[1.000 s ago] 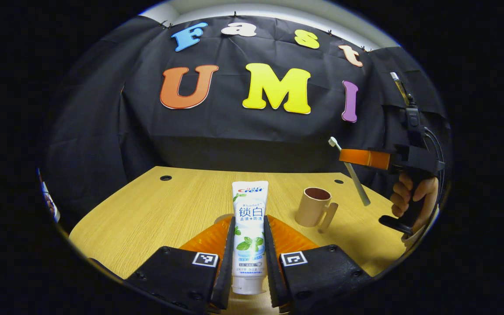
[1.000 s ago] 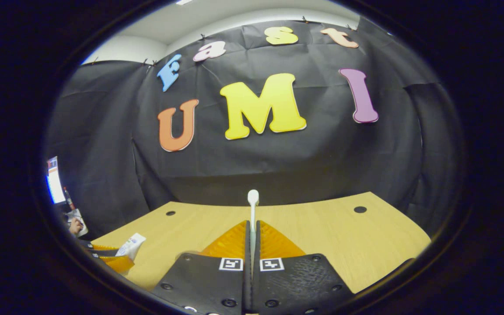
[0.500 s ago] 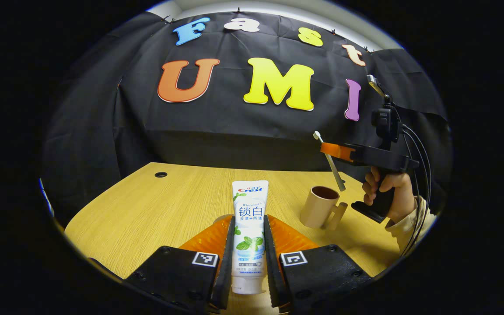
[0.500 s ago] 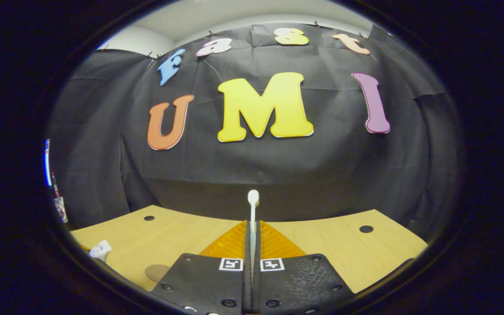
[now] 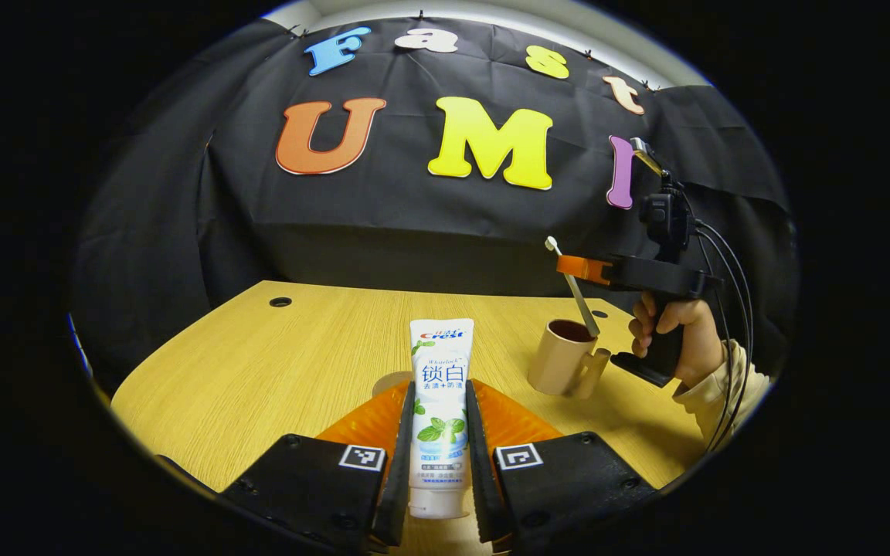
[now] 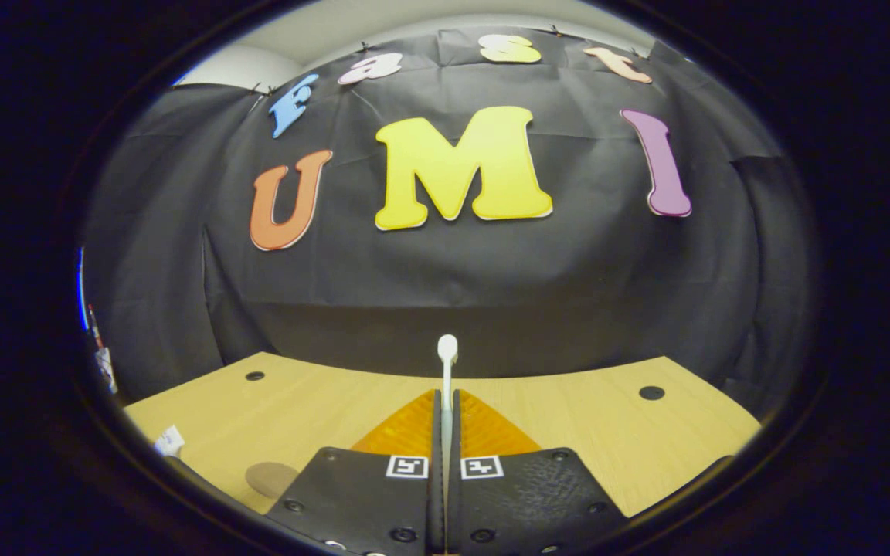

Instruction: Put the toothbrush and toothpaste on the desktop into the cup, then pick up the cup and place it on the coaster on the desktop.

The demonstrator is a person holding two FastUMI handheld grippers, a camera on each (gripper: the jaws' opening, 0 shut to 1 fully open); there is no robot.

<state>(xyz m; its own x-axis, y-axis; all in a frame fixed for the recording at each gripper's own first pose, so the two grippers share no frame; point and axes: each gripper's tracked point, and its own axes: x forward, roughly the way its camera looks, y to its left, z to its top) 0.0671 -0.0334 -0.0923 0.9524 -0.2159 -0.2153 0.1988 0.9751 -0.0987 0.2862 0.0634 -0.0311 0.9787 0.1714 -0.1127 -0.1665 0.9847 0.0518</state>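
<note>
- Left gripper view: the left claw point(image 5: 439, 455) at 6 o'clock is clamped on a white plastic toothpaste tube with green leaf print point(image 5: 440, 401), both fingers pressed on its sides, the tube pointing away toward 12 o'clock above the light wooden counter point(image 5: 259, 371).
- A round tan coaster point(image 5: 391, 381) peeks out just behind the left finger, lying flat on the counter.
- At about 3 o'clock stands a beige plastic cup with a side handle point(image 5: 562, 360), upright. The right claw point(image 5: 578, 267), held by a hand point(image 5: 669, 340), hangs above it and grips a slim white toothbrush point(image 5: 571, 289), brush head up, tilted; its lower end sits at the cup's mouth, and whether it is already inside I cannot tell.
- Right gripper view: the right claw point(image 6: 445, 463) at 6 o'clock is narrow, pinching the toothbrush point(image 6: 446, 378), whose head stands at centre. The coaster point(image 6: 271, 477) shows at 8 o'clock, and a corner of the toothpaste tube point(image 6: 169, 440) at 9 o'clock.
- Progress, as I judge it: both items are lifted and neither is released into the cup. Left to do: drop the toothbrush, add the toothpaste, then carry the cup onto the coaster.
</note>
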